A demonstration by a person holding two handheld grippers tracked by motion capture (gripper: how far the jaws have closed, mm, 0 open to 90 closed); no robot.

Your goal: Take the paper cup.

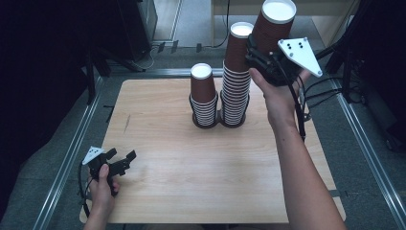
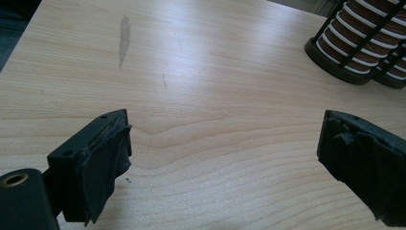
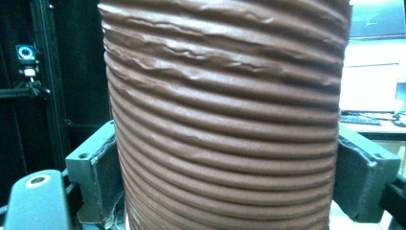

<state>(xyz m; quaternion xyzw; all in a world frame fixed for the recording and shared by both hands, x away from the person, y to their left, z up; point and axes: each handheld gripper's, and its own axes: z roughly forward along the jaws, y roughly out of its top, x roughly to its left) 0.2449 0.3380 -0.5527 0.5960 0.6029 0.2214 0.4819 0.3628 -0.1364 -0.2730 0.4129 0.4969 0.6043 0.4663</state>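
Aloft, right gripper (image 1: 261, 50) pinches a ribbed brown cup (image 3: 225, 115); left gripper (image 1: 119, 160) fingers spread.

Matt, ridged brown paper cup (image 3: 225, 120) between worn rubbery tongs pads (image 3: 356, 179); smooth pale wood-grain table (image 2: 215, 86)

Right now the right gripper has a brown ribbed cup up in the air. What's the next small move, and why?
Probably lower it over the shorter cup stack. The right gripper is clamped on the brown ribbed cup, held above the table; the taller stack already towers. The left gripper rests open, away from both.
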